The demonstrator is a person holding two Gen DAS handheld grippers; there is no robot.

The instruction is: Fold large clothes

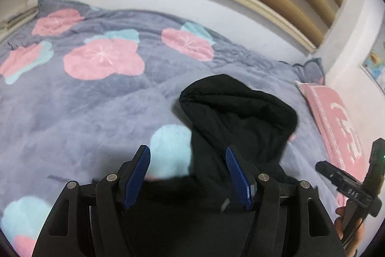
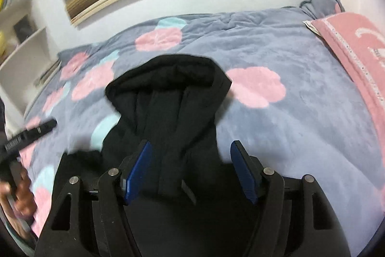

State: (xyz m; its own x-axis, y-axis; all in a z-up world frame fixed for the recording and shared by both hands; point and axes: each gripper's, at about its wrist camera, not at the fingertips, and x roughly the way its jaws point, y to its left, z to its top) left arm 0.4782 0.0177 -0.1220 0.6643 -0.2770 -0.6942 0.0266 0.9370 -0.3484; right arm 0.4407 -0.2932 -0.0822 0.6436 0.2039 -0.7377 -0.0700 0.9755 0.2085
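Lengthwise, black hoodie (image 2: 166, 98) lies hood toward the wall, both grippers' jaws spread, empty.

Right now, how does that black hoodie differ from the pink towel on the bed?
The black hoodie is plain and dark; the pink towel is pale with white lettering. The hoodie lies mid-bed, rumpled, hood toward the wall, right ahead of both grippers; the towel lies flat along the bed's right side, away from them. Both rest on the grey flowered blanket, and neither is gripped.
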